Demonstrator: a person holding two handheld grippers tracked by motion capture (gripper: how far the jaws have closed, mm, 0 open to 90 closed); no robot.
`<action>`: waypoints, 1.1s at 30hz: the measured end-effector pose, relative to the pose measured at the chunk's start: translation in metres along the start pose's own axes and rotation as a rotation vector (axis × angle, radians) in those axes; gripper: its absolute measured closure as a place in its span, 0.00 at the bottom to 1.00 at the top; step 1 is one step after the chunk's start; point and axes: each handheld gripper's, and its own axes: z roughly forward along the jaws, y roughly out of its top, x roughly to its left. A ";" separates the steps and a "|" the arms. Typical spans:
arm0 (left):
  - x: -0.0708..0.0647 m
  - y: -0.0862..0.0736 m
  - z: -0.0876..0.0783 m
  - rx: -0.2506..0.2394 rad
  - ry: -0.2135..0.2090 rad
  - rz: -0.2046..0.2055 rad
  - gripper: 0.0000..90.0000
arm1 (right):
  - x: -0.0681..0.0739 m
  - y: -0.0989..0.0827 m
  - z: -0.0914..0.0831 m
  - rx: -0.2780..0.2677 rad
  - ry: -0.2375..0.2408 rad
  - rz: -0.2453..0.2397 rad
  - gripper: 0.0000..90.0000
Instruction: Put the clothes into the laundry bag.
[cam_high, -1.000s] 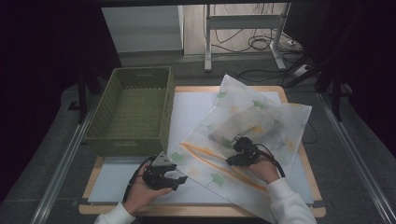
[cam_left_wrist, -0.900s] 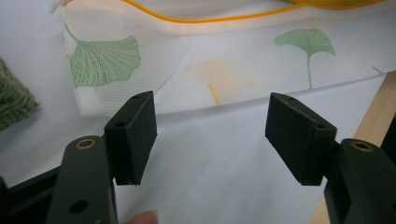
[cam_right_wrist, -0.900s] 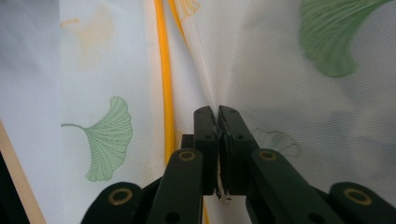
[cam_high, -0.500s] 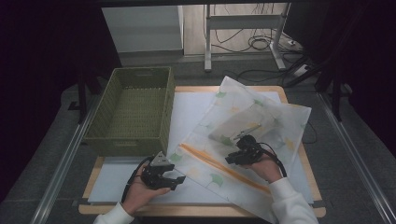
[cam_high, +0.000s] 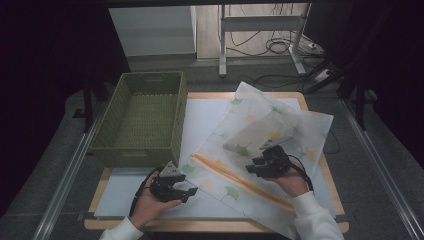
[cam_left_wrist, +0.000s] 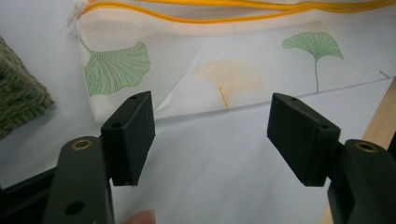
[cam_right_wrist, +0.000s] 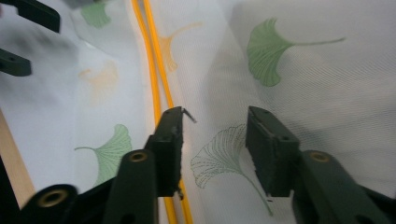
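**me:** High view first. My right gripper (cam_high: 263, 164) sits over the mesh laundry bag (cam_high: 270, 135), which lies spread across the right half of the table (cam_high: 197, 226), beside the green basket (cam_high: 145, 117). Compared with a second ago, the fold it was pinching looks let go; the jaws have just been opening and nothing hangs from them. Left gripper (cam_high: 176, 187) hovers at the bag's near-left corner.

**other:** So you dropped it?

**me:** Released, I'd say (on purpose, hopefully). Left gripper view: jaws stand wide apart, nothing between them, the bag's corner with its green leaf print (cam_left_wrist: 116, 67) just ahead on the white sheet (cam_left_wrist: 210, 154).

**other:** And the right one's own camera?

**me:** Right gripper view: jaws parted, pads off the fabric, the orange zipper (cam_right_wrist: 156, 79) running right under the left jaw. My read is that the bag is laid flat now and the next grab is the zipper or an edge.
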 end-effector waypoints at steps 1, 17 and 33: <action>0.000 0.000 0.000 0.000 0.000 -0.002 0.35 | 0.001 -0.002 -0.003 -0.015 -0.005 0.000 0.57; 0.004 -0.002 -0.001 -0.002 0.008 -0.015 0.35 | 0.000 -0.019 -0.022 -0.127 -0.066 0.046 0.34; 0.001 -0.009 -0.003 -0.005 0.020 -0.017 0.35 | -0.002 -0.064 -0.041 -0.171 -0.112 0.063 0.31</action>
